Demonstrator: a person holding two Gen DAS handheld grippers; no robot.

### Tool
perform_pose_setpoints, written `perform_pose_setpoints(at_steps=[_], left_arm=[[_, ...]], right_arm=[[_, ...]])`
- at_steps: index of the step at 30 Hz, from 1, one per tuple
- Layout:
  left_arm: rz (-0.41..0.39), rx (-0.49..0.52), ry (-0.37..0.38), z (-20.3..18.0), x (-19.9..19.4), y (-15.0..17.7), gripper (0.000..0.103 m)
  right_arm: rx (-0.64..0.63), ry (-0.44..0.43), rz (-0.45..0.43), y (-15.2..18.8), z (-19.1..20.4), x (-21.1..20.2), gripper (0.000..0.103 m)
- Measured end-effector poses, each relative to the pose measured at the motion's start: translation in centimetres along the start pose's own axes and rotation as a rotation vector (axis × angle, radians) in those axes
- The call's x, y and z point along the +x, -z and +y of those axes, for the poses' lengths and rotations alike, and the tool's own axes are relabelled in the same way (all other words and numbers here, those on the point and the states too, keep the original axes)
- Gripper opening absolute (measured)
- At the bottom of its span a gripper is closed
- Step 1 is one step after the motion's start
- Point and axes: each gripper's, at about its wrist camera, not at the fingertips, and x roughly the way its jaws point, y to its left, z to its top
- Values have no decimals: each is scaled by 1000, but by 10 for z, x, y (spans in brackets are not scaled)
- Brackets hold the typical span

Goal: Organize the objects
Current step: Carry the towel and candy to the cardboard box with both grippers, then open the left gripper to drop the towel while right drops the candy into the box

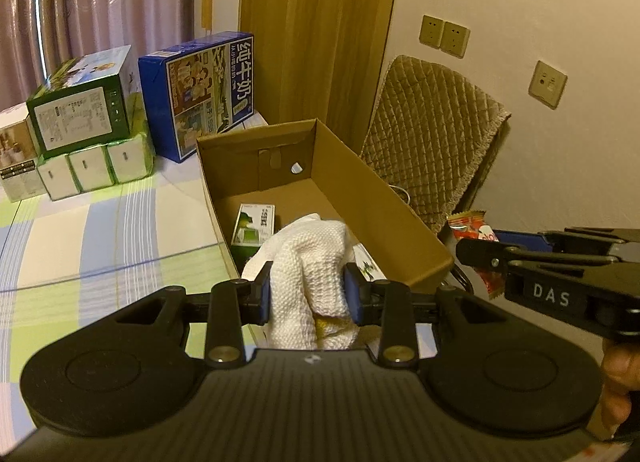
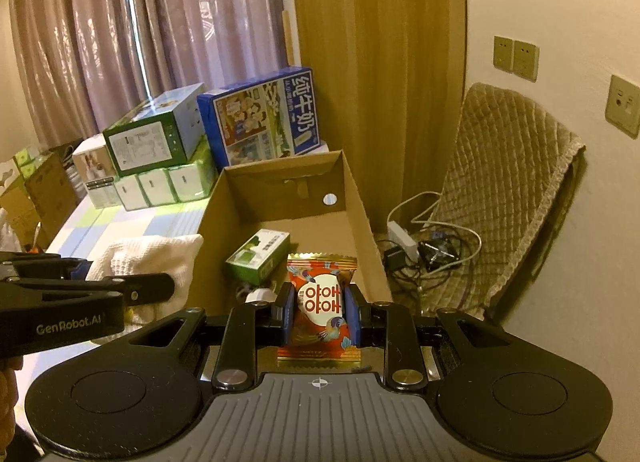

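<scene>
Left gripper (image 1: 308, 294) clamps white waffle-weave cloth (image 1: 308, 262) over open brown cardboard box (image 1: 384, 214); right gripper (image 2: 318, 312) pinches glossy red snack packet (image 2: 320, 302), bare box floor frame centre

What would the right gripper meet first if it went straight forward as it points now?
Probably the small green box lying in the cardboard box; the right gripper holds a red snack packet. Depth is unclear.

"DAS" on right gripper (image 1: 476, 252), "GenRobot.AI" on left gripper (image 2: 168, 286)
</scene>
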Motion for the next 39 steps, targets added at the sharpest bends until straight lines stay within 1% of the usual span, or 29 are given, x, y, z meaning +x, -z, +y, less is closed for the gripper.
perform_pose_setpoints(at_steps=[8, 17, 32, 34, 35, 36, 37, 39], left_arm=[[22, 4, -8, 8, 34, -19, 31], [47, -1, -7, 18, 63, -25, 31], [69, 46, -3, 23, 96, -36, 32], [71, 48, -3, 23, 100, -37, 35], [73, 49, -1, 24, 103, -38, 38], [70, 46, -2, 25, 105, -39, 44], [69, 43, -7, 27, 106, -39, 47], [64, 32, -5, 31, 105, -40, 48]], right_arm=[[7, -11, 17, -21, -11, 35, 23], [-7, -23, 48, -28, -11, 66, 23], [11, -23, 64, -38, -20, 92, 23], [14, -22, 66, -37, -22, 94, 23], [17, -20, 68, -37, -23, 95, 23], [19, -20, 71, -37, -23, 96, 23], [20, -20, 73, -37, -24, 97, 23], [21, -20, 74, -36, -25, 97, 23]])
